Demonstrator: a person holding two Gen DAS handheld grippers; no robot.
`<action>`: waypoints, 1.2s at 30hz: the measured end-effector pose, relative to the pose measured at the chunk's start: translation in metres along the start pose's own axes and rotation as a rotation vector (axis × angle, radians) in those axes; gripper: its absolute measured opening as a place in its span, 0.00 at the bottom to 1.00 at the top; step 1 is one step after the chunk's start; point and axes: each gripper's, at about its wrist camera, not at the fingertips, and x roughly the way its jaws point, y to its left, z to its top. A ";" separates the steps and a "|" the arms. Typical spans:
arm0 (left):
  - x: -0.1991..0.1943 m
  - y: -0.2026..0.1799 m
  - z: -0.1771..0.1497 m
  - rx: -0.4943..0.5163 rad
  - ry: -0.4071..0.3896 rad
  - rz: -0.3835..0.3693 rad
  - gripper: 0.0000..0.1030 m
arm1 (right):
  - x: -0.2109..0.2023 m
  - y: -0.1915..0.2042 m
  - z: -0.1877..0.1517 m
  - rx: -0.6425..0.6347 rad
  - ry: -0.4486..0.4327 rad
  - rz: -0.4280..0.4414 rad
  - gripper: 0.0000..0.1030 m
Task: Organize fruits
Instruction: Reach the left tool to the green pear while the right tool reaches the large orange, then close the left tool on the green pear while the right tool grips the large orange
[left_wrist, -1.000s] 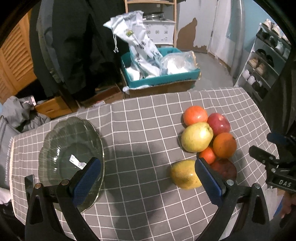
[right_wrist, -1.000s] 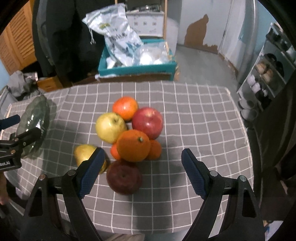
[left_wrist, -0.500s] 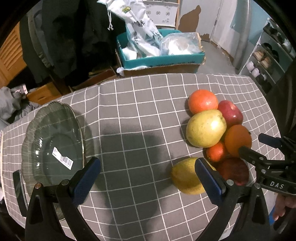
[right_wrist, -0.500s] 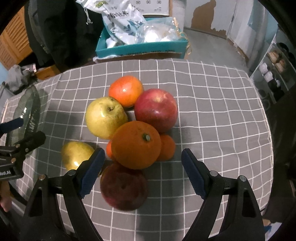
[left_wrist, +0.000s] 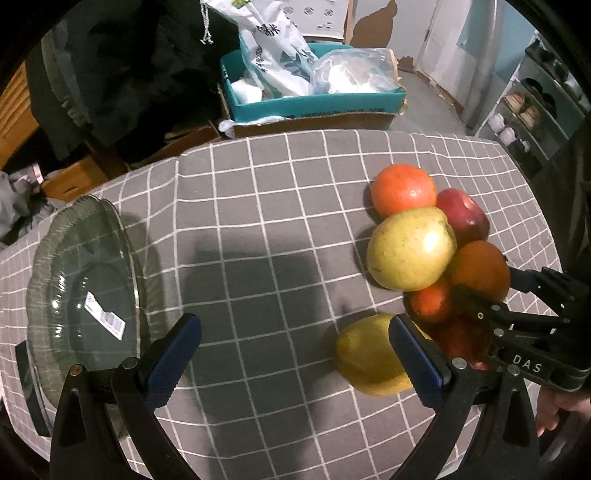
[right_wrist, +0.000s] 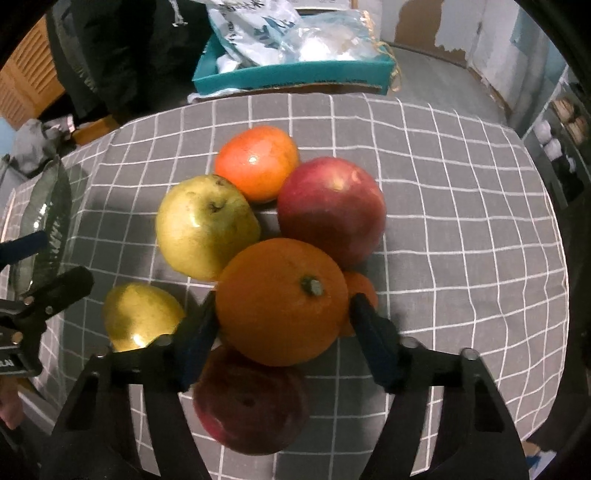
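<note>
Grey white-checked cloth tablecloth (left_wrist: 258, 229): matt, woven. Beside it, scalloped clear glass plate (left_wrist: 55, 266): glossy, ribbed. Large orange (right_wrist: 282, 301): dimpled, waxy sheen.

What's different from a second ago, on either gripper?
The right gripper came down over the pile and its fingers are closing around the top orange, pads at its sides. The left gripper also dropped, still open over bare cloth. The fruits and the glass plate haven't moved.

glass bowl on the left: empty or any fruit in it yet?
Empty. The glass bowl holds only a barcode sticker; all the fruit, like the orange, sits on the tablecloth.
</note>
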 end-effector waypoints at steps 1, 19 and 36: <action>0.001 -0.001 -0.001 -0.003 0.005 -0.010 0.99 | 0.000 0.000 0.000 0.001 0.000 0.001 0.63; 0.013 -0.046 -0.021 0.058 0.074 -0.084 0.99 | -0.037 -0.039 -0.028 0.098 -0.062 -0.041 0.62; 0.044 -0.047 -0.034 0.039 0.145 -0.160 0.89 | -0.043 -0.044 -0.036 0.099 -0.069 -0.039 0.62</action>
